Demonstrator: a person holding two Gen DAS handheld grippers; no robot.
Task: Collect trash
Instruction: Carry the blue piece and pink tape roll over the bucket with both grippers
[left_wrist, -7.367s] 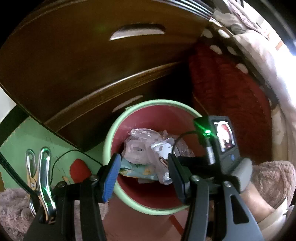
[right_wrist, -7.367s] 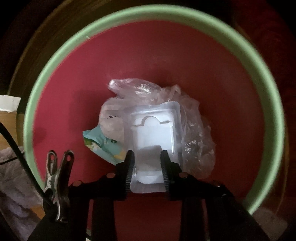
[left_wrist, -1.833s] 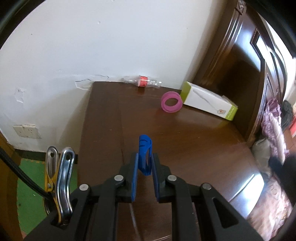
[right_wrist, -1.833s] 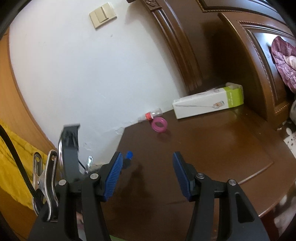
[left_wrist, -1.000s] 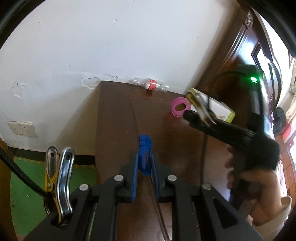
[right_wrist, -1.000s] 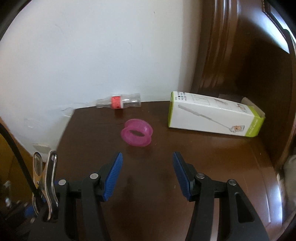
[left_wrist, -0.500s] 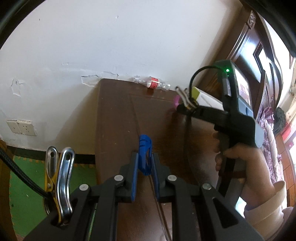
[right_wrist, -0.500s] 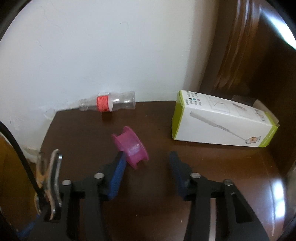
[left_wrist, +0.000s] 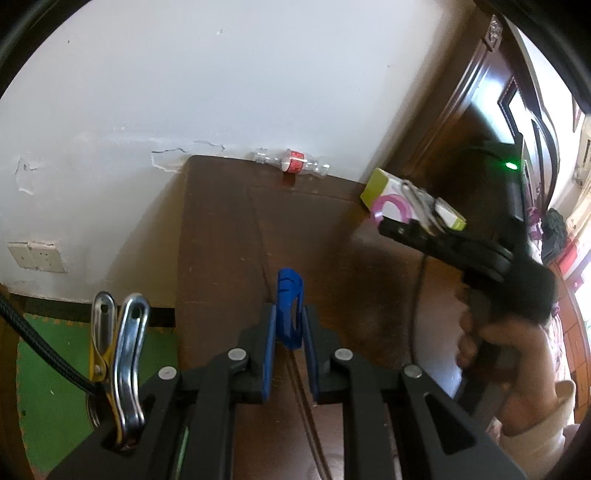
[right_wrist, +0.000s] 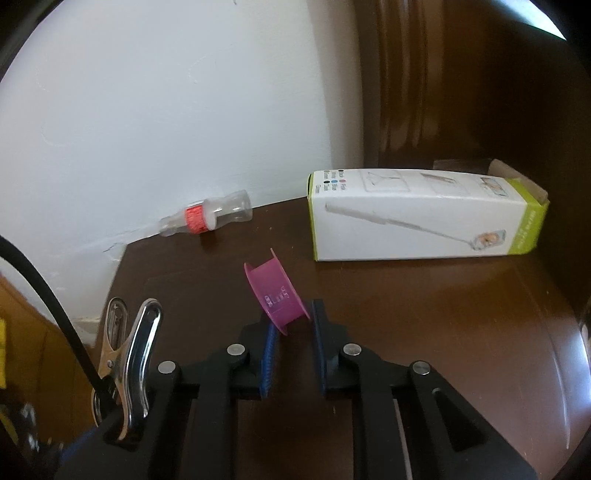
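Note:
My left gripper (left_wrist: 290, 314) is shut on a small blue plastic piece (left_wrist: 290, 291) that sticks up between its pads, held over the dark wooden tabletop (left_wrist: 221, 240). A pink plastic spool (right_wrist: 275, 291) stands tilted between the fingers of my right gripper (right_wrist: 291, 317). Those jaws are closing on it, and both blue pads lie against its rims. In the left wrist view the right gripper (left_wrist: 397, 225) reaches in from the right, with the pink spool (left_wrist: 377, 210) at its tip and a person's hand (left_wrist: 517, 350) on its handle.
A clear empty bottle (right_wrist: 207, 216) with a red label lies against the white wall at the table's back edge. A white and green carton (right_wrist: 406, 229) lies on its side at the back right. Left of the table are a green floor mat (left_wrist: 44, 369) and a wall socket (left_wrist: 35, 254).
My right gripper has moved in on the pink spool and its jaws have narrowed around it; the spool now sits tilted between the pads. The left gripper has stayed still, holding the blue piece.

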